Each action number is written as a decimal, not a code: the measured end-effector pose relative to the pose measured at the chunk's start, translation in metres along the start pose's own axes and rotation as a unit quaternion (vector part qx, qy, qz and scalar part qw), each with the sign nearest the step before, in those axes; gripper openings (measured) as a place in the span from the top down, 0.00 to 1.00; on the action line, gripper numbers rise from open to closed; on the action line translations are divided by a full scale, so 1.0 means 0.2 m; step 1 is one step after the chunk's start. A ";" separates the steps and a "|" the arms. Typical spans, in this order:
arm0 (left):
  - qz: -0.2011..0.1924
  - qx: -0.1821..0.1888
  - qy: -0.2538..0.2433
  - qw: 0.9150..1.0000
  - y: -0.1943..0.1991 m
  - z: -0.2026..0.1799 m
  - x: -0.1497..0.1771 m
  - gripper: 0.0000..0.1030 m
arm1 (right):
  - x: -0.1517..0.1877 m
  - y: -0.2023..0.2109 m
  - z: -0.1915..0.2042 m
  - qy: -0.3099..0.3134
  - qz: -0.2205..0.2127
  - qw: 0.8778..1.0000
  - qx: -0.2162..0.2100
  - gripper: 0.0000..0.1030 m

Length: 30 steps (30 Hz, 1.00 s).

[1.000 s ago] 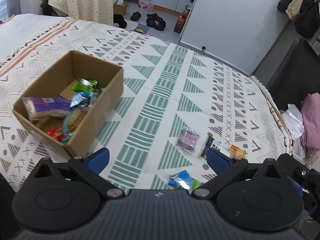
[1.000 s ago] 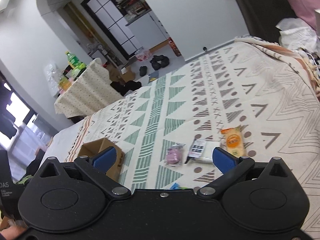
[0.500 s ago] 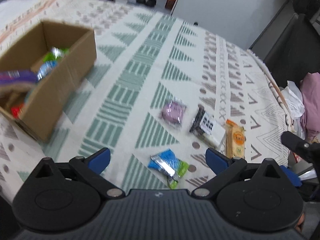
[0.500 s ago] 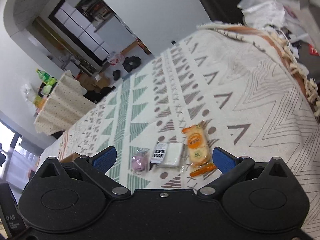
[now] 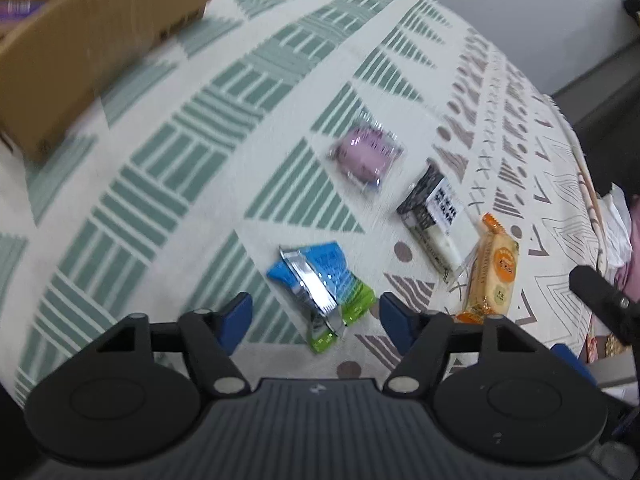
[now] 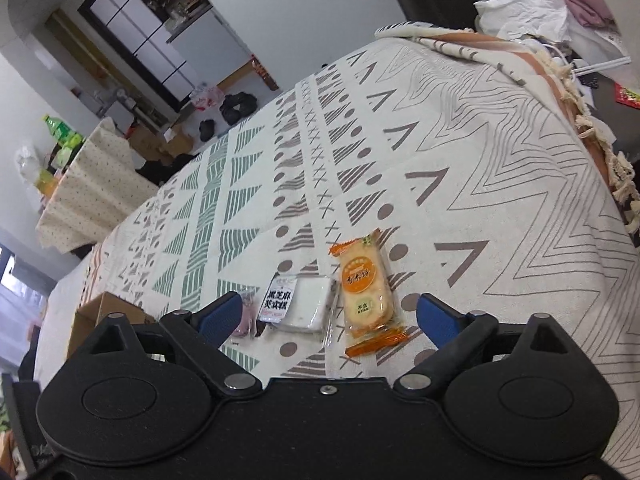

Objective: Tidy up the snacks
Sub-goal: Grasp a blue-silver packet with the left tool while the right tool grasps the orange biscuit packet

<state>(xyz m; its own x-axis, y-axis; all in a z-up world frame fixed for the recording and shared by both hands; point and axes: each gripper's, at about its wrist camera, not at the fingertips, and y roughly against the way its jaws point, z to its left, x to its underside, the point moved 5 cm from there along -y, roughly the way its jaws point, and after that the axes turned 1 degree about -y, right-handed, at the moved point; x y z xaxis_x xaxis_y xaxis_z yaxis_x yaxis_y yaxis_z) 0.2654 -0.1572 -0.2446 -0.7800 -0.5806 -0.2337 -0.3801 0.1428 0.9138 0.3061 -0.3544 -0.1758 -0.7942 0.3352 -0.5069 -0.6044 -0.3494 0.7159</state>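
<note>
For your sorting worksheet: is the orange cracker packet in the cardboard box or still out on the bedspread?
Out: the orange cracker packet lies flat on the bedspread, apart from the cardboard box.

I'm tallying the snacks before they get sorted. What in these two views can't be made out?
- Cardboard box: left wrist view, cut off by the top and left edges and blurred; its contents are almost entirely out of frame.
- Purple snack: right wrist view, mostly hidden behind the right gripper's left finger.
- Blue-green packet: absent from the right wrist view; its print is too small to read.
- Black-and-white packet: label blurred by motion in the left wrist view.
</note>
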 end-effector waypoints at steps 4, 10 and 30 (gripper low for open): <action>-0.007 -0.013 0.016 1.000 -0.04 -0.01 0.01 0.42 | 0.01 -0.04 0.00 0.013 0.008 1.000 0.016 0.13; -0.021 -0.017 0.025 0.999 -0.05 -0.03 -0.03 0.65 | 0.02 -0.14 0.00 0.034 0.021 0.998 0.040 0.13; -0.054 -0.012 0.002 0.998 0.08 0.02 -0.15 0.74 | 0.07 -0.32 -0.01 0.076 0.051 0.991 0.094 0.67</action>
<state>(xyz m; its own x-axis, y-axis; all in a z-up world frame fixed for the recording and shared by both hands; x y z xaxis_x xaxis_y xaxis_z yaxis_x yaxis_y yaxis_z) 0.2812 -0.1343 -0.2240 -0.7337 -0.5943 -0.3294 -0.4494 0.0609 0.8913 0.3324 -0.3301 -0.2297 -0.8593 0.1655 -0.4839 -0.5097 -0.1997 0.8369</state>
